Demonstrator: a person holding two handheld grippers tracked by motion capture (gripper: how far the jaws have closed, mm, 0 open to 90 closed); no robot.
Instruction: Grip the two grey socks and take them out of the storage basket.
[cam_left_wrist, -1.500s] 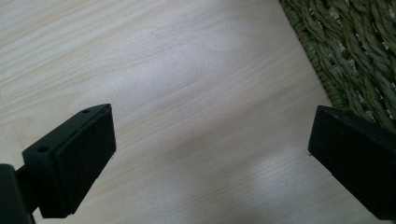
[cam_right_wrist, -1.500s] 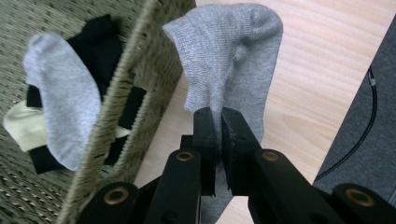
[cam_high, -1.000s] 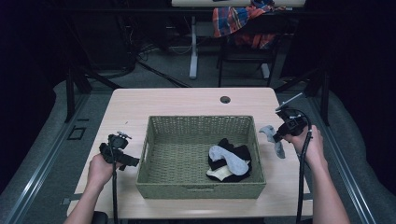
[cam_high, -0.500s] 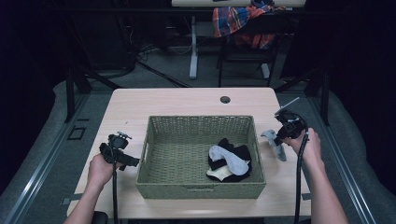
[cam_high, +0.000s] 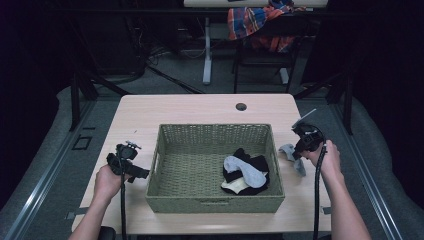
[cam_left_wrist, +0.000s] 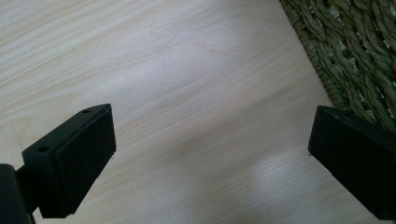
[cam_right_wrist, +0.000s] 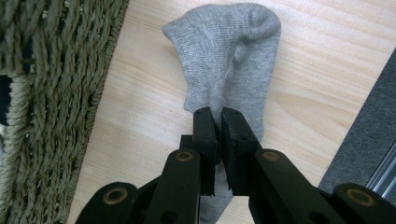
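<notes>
Grey sock (cam_high: 294, 157) lies on the table (cam_high: 200, 107) at centre right of the high view, just beside the woven basket (cam_high: 165, 150), partly hidden under the right gripper (cam_high: 299, 150). At lower left the left gripper (cam_high: 132, 170) is too small to read. In the left gripper view its jaws stand wide apart over bare wood, basket wall cut off upper right. In the right gripper view the jaws are clamped on the sock's middle, its lower end hidden beneath them.

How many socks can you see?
At least 4: a grey sock on the table, pinched by the right gripper, and a black, a light grey and a cream one piled in the basket. More may hide underneath.
</notes>
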